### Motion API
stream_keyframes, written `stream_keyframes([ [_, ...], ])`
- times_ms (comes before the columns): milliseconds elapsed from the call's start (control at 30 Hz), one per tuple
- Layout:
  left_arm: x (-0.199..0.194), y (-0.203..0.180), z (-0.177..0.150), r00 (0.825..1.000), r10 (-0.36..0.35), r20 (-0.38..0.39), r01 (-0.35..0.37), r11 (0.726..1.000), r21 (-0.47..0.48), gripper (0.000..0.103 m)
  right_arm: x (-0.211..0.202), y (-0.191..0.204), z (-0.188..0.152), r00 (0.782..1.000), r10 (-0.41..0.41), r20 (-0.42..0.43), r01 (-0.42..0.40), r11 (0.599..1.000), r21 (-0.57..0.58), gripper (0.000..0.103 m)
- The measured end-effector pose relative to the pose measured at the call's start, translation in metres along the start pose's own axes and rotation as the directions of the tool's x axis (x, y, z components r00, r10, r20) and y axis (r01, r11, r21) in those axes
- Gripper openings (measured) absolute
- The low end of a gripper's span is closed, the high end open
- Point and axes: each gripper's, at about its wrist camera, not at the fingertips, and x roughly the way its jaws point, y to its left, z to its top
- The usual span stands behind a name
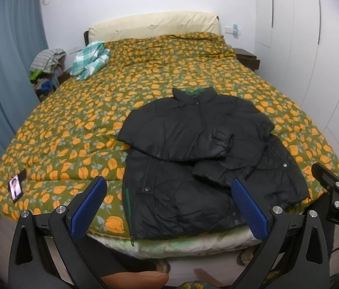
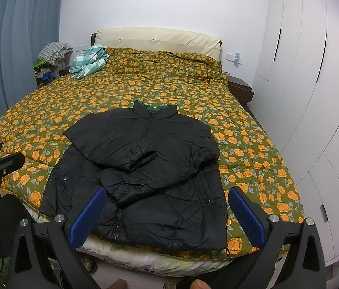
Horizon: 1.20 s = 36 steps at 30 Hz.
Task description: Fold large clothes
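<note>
Sleeves are seen folded across the black jacket (image 1: pixel 200 159) at the bed's (image 1: pixel 73 125) near edge; left tongs (image 1: pixel 169 207) and right tongs (image 2: pixel 167 216) are held open, empty.

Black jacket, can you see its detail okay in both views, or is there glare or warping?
Left wrist view: black jacket dark, faint sheen on folded sleeve, creases readable. Right wrist view: jacket likewise readable, no glare. Both: fisheye bends bed edges, black corners.
</note>
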Motion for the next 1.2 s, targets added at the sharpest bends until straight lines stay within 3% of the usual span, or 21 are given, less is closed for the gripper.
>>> stream_keyframes([
  [1200, 0.0007, -0.0012, -0.0014, 1.000, -0.001, -0.002, 0.001, 1.000, 0.000, 0.103, -0.0012, 0.0021, -0.0007, 1.000, -0.001, -0.001, 0.001, 1.000, 0.000, 0.103],
])
